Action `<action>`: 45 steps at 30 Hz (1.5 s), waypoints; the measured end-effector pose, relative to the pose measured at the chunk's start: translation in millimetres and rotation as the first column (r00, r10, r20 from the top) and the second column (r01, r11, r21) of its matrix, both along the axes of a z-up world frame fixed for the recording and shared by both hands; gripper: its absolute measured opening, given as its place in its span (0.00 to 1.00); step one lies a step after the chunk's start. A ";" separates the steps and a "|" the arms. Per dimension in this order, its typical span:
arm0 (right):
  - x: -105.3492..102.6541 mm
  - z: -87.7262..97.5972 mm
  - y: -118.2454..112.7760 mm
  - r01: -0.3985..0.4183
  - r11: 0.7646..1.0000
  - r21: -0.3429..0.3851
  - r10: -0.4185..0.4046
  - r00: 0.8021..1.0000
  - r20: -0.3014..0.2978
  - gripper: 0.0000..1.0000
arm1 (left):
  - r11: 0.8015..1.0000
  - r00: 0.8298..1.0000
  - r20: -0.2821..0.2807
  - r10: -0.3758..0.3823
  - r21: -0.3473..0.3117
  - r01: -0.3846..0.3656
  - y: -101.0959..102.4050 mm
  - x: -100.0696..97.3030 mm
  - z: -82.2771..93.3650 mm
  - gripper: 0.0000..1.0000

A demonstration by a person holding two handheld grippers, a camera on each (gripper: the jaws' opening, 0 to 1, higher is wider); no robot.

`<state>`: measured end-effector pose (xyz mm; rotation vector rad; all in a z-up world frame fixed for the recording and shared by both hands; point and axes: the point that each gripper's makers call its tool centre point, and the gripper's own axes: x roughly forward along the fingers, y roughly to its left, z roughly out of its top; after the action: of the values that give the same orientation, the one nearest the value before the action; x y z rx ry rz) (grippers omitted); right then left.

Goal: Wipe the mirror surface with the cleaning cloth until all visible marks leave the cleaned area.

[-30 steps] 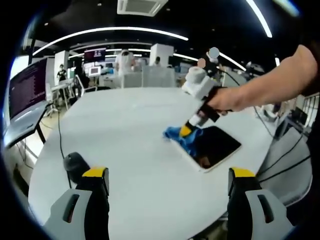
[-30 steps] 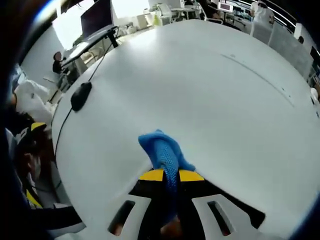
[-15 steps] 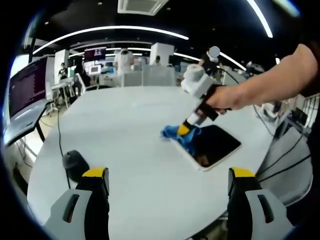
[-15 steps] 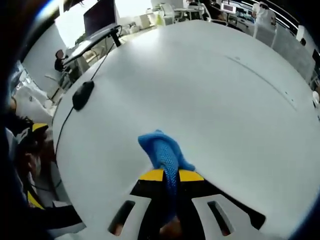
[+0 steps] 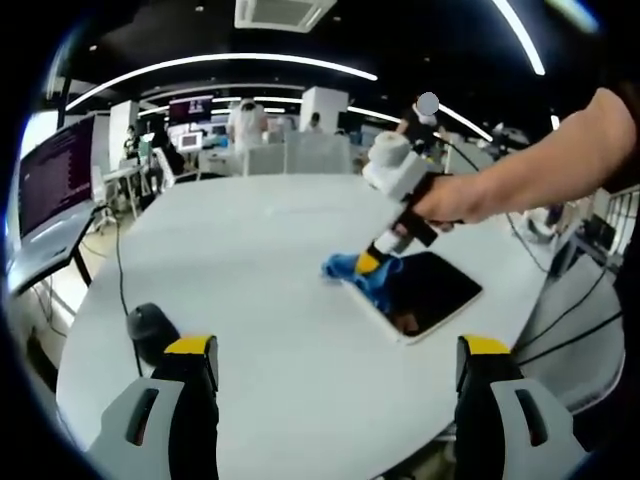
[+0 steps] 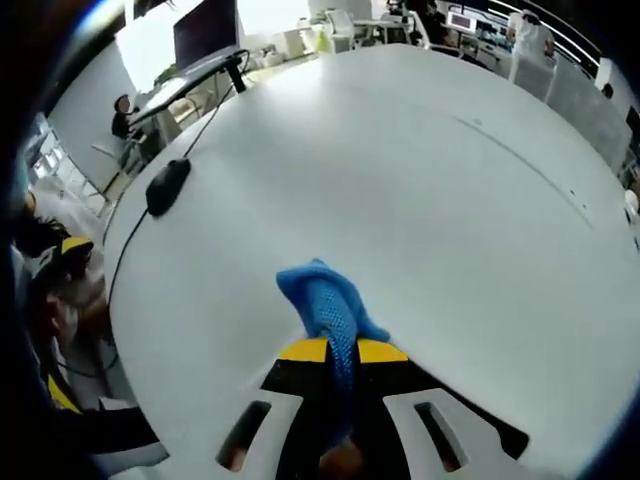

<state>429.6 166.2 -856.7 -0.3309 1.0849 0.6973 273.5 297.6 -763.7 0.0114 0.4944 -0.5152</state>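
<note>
cloth (image 5: pixel 362 270) is sitting at the far corner of the mirror (image 5: pixel 425 293) in the left gripper view, and your right gripper (image 5: pixel 374 260) is pinching it there while your hand (image 5: pixel 450 198) is reaching in from the right; the mirror is lying flat on the white table (image 5: pixel 260 260), toward its right side, with a black mouse (image 5: pixel 150 326) well apart on the left. your left gripper (image 5: pixel 336 352) is hanging low over the near table edge with its jaws spread wide and holding nothing. in the right gripper view, the yellow-tipped jaws are pressing together on the blue cloth (image 6: pixel 325 305), which is bunching out ahead of them past the mirror's dark edge (image 6: pixel 430 390) onto the table. you are working only a corner, so most of the glass probably still needs passes: i'd be dragging the cloth back across the dark surface in overlapping strokes, keeping it flat and pressed lightly so the mirror isn't sliding.
</note>
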 end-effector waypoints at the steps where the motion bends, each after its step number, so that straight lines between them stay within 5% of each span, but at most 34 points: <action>1: -0.7 0.5 -0.1 -0.001 1.000 -0.001 0.001 1.000 0.003 0.03 | 1.000 1.000 0.001 0.001 0.001 -0.001 0.4 -0.3 0.3 1.00; 45: -54.0 8.1 -0.9 -0.034 0.999 0.006 0.034 0.999 0.010 0.03 | 1.000 0.999 0.035 -0.007 0.012 0.007 -5.9 -11.3 15.0 1.00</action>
<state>375.6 165.3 -848.6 -0.3482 1.0695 0.7282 262.2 291.7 -748.7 0.0337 0.4637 -0.5183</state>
